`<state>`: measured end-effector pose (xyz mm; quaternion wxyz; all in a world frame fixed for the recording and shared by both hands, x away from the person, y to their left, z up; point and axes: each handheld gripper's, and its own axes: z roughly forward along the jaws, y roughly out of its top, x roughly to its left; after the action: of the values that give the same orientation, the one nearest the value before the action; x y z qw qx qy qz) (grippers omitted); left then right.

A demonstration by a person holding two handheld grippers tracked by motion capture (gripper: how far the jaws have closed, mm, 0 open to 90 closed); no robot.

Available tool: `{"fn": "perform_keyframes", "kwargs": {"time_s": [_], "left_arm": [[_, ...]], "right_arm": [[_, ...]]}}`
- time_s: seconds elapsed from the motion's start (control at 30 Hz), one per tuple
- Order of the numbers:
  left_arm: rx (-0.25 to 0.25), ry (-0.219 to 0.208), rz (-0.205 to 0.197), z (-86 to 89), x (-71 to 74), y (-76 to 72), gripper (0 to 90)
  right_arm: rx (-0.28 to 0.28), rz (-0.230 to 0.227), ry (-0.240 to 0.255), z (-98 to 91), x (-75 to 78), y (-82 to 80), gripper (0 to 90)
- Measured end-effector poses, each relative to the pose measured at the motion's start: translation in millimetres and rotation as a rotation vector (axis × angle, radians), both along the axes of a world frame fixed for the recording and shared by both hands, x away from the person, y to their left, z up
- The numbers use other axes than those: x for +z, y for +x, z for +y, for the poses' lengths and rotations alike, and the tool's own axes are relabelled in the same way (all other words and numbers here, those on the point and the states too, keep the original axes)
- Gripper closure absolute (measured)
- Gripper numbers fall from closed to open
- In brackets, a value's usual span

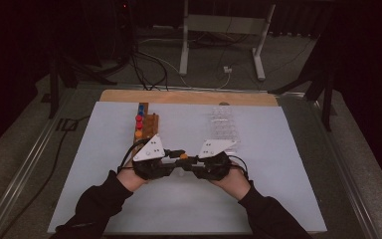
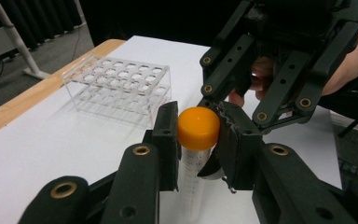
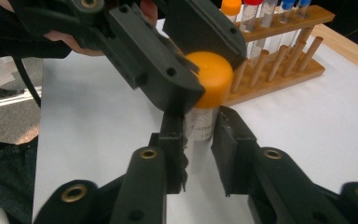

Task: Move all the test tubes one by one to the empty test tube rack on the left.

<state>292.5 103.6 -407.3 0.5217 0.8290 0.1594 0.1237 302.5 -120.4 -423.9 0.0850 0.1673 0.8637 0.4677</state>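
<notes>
Orange-capped tube clamped by both hand-held grippers, left on cap, right on body

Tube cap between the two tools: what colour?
Orange. The cap shows best in the left gripper view, on a clear tube.

Orange-capped tube front and centre: a clear plastic tube with fine graduation marks down its side and a printed label band under the cap. The orange cap is smooth, rounded and screwed on. The tube is off the table, just in front of the near end of the wooden rack, held crosswise between two sets of black jaws: one pair on its cap, the other on its clear body. Whether anything is inside can't be told.
</notes>
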Motion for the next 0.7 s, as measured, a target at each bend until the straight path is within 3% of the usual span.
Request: {"fn": "perform_keyframes", "kwargs": {"time_s": [0.17, 0.33, 0.4, 0.47, 0.7], "left_arm": [[0.058, -0.021, -0.015, 17.1, 13.9, 3.5, 71.4], [0.137, -0.035, -0.044, 40.2, 29.2, 6.7, 71.5], [0.171, -0.036, -0.059, 49.1, 33.8, 7.1, 71.5], [0.198, -0.038, -0.067, 58.2, 38.0, 8.1, 71.5], [0.281, -0.051, -0.079, 86.0, 44.1, 13.0, 71.5]], "right_arm": [[-0.041, -0.029, 0.039, -5.7, 4.0, -1.2, 49.2], [-0.082, -0.02, 0.07, -13.4, 6.5, -1.2, 19.9], [-0.095, -0.019, 0.067, -14.8, 6.8, -1.5, 11.9], [-0.081, -0.007, 0.074, -16.7, 7.0, -1.5, 1.5], [-0.085, 0.01, 0.091, -19.3, 8.7, -0.8, 0.0]]}}
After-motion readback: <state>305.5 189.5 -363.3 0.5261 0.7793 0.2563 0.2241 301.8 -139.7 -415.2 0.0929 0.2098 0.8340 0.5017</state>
